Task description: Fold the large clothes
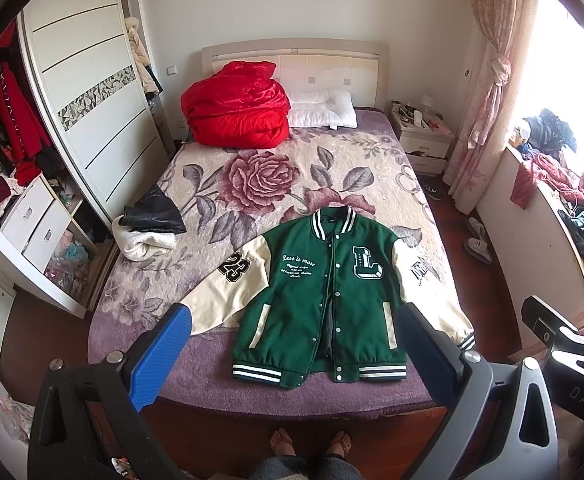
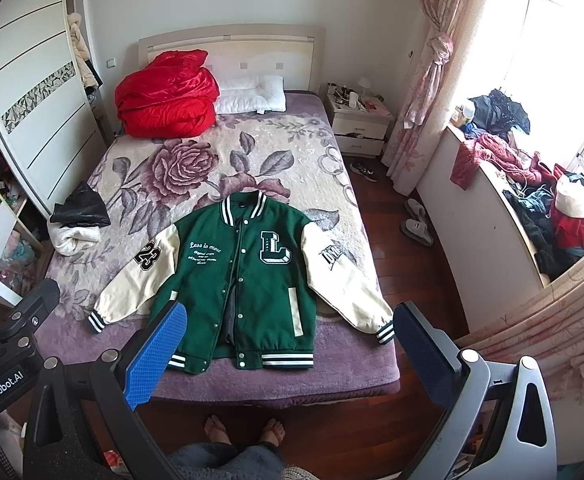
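Both grippers, left gripper (image 1: 292,344) and right gripper (image 2: 288,340), gape wide (empty) above the jacket (image 1: 323,292).

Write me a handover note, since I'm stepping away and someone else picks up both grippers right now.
Left gripper: open, empty, held above the foot of the bed.
Right gripper: open, empty, same height.
Green varsity jacket: flat, front up, collar toward the headboard, both cream sleeves spread outward, snaps partly undone near the hem.
Done: jacket laid out.
Left: every fold; probably sleeves in first.
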The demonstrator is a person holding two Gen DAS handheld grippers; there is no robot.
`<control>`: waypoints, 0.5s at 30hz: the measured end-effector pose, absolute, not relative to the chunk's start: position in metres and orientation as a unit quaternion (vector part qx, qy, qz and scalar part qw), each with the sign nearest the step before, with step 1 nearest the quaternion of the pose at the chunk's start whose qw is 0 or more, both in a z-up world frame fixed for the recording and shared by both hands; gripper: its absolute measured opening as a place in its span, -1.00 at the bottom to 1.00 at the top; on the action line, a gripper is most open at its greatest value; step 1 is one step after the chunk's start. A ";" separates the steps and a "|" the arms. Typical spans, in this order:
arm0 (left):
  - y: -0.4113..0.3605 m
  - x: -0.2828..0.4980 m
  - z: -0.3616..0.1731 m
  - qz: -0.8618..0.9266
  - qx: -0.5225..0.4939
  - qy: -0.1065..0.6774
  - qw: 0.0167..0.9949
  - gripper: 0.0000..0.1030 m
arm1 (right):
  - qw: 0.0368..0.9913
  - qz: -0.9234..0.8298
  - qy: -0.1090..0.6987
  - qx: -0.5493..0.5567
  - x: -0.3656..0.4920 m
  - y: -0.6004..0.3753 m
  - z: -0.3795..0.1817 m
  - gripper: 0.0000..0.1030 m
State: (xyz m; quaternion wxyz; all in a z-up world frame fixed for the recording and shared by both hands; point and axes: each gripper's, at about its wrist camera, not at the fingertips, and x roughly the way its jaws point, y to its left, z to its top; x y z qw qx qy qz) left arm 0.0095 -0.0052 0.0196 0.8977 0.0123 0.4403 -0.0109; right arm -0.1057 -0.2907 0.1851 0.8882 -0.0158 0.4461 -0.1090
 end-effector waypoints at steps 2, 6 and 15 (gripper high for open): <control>-0.005 0.010 0.020 -0.010 0.012 0.439 0.898 1.00 | 0.888 -0.109 0.446 -0.017 -0.106 -0.290 0.185 1.00; -0.004 0.011 0.022 -0.010 0.012 0.438 0.899 1.00 | 0.888 -0.110 0.445 -0.016 -0.104 -0.289 0.188 1.00; -0.003 0.012 0.026 -0.010 0.010 0.437 0.899 1.00 | 0.888 -0.109 0.446 -0.016 -0.105 -0.287 0.195 1.00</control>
